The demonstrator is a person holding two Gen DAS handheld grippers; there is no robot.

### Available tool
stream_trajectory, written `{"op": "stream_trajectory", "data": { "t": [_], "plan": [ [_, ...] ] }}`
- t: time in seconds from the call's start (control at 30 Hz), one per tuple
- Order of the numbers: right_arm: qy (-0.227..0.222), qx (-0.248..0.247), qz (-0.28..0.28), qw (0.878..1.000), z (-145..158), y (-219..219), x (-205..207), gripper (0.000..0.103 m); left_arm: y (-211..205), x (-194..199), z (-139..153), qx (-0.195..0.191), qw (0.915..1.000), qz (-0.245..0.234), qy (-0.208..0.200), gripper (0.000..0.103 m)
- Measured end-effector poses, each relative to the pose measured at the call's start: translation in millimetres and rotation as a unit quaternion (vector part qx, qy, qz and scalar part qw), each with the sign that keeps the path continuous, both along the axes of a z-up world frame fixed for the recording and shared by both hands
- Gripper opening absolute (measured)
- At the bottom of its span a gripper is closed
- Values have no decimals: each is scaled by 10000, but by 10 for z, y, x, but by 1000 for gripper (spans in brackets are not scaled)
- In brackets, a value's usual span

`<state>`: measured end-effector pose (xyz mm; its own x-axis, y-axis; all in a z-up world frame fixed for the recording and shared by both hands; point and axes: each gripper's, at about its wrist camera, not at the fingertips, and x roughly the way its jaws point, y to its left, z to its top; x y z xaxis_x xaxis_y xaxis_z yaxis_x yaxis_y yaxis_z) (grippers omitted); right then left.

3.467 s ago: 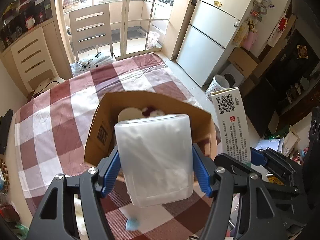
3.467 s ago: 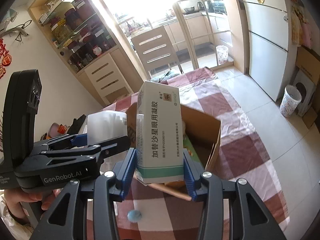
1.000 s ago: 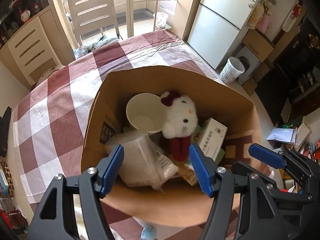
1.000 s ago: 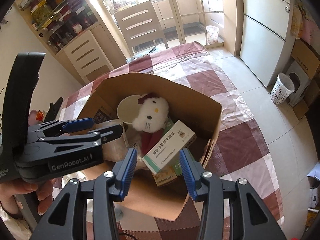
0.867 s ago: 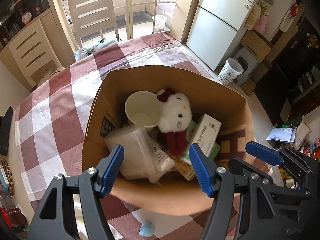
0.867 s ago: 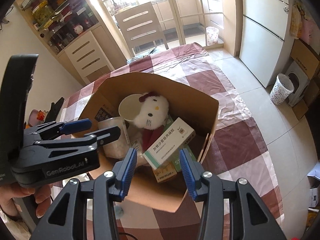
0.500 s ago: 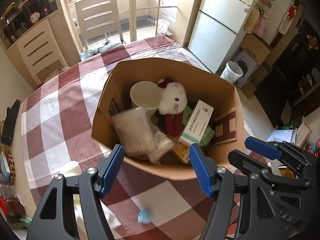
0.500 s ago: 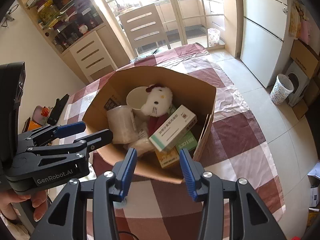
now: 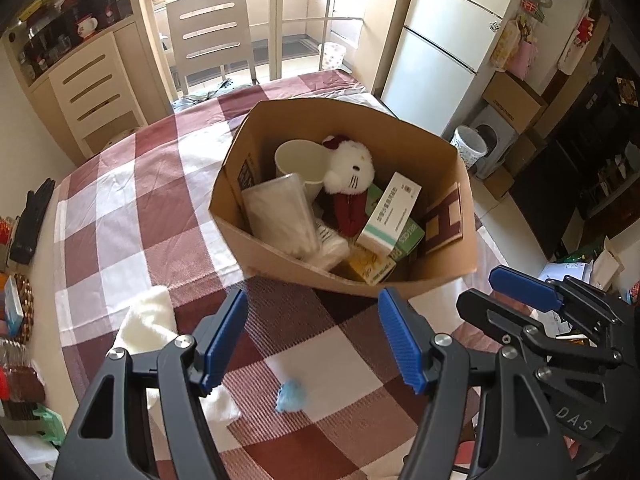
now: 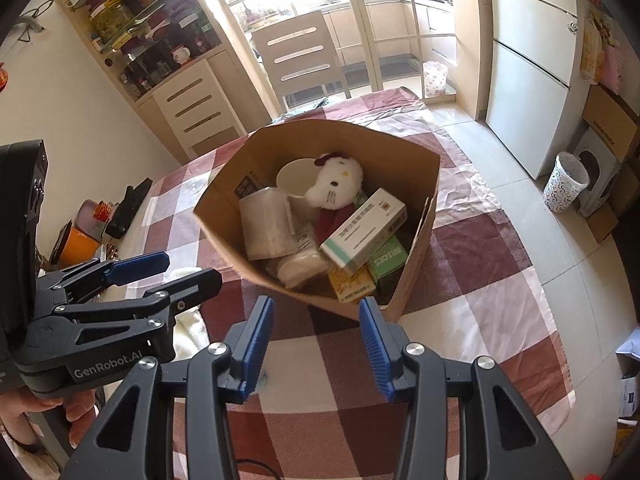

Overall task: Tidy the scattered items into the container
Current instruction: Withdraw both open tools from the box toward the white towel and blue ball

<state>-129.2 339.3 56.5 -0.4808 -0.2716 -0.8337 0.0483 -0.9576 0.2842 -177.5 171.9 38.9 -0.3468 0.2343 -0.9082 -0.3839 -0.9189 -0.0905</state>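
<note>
An open cardboard box (image 9: 440,280) (image 10: 416,272) stands on the checked tablecloth. Inside lie a clear plastic container (image 9: 280,216) (image 10: 268,226), a white-and-green medicine box (image 9: 390,216) (image 10: 362,232), a white plush cat (image 9: 350,168) (image 10: 334,182), a cream cup (image 9: 296,160) and small cartons. My left gripper (image 9: 312,336) (image 10: 168,266) is open and empty, held back from the box's near side. My right gripper (image 10: 316,338) (image 9: 508,292) is open and empty beside it. A small blue ball (image 9: 291,396) and a white cloth (image 9: 148,324) lie on the table near the left gripper.
A chair (image 9: 212,36) stands at the table's far end. A fridge (image 9: 448,48) and a bin (image 9: 468,150) are to the right. A black glove (image 9: 34,220) and clutter lie at the table's left edge.
Both grippers released their items, the clear container and the medicine box, into the box, then drew back and up. The box now appears smaller and farther away.
</note>
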Motion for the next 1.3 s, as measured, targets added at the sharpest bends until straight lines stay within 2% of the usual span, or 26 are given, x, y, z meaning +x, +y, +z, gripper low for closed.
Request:
{"op": "stream_trajectory", "data": {
  "t": [0.7,1.3],
  "plan": [
    [-44,-23,312,9995,-22,-488,492,46,-585,530,-70,-55,9992,380,-71,69],
    [-246,30,844,9961,-149,-1010,695,46,-1264,842,-212,-47,9945,1009,-269,69]
  ]
}}
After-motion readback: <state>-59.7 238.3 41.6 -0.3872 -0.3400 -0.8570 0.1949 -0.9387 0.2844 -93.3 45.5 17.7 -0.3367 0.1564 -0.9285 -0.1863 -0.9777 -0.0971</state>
